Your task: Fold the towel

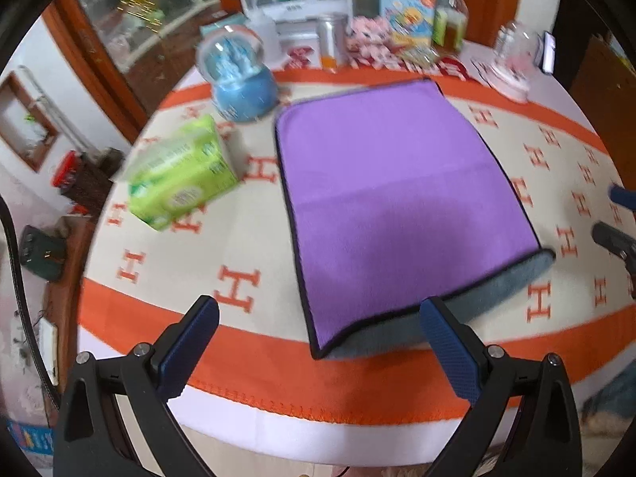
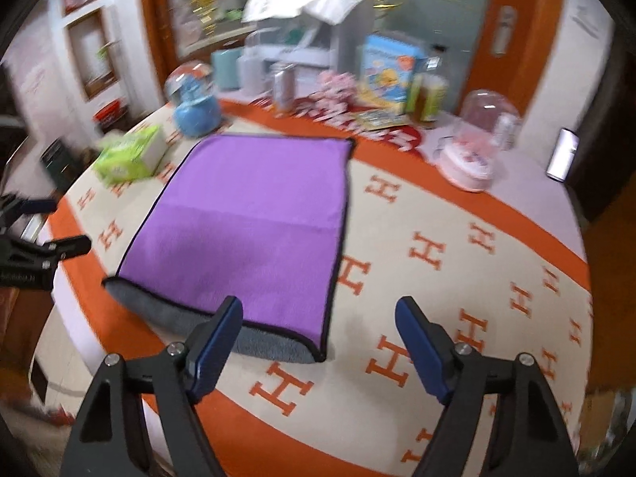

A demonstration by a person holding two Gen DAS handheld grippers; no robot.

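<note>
towel (image 1: 397, 206) | flat on tablecloth (image 1: 167, 278), just ahead of both jaws | left gripper (image 1: 318, 334), right gripper (image 2: 318, 330): jaws apart, empty | step: pre-grasp | next: pinch near corners, carry over to far edge

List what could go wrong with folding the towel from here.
1. Both grippers, left and right, are open and hold nothing; a shallow pinch at the towel near edge may catch only the purple layer, not the grey one beneath.
2. The tissue pack and blue globe sit close to the towel's left side; a wide swing could knock them.
</note>
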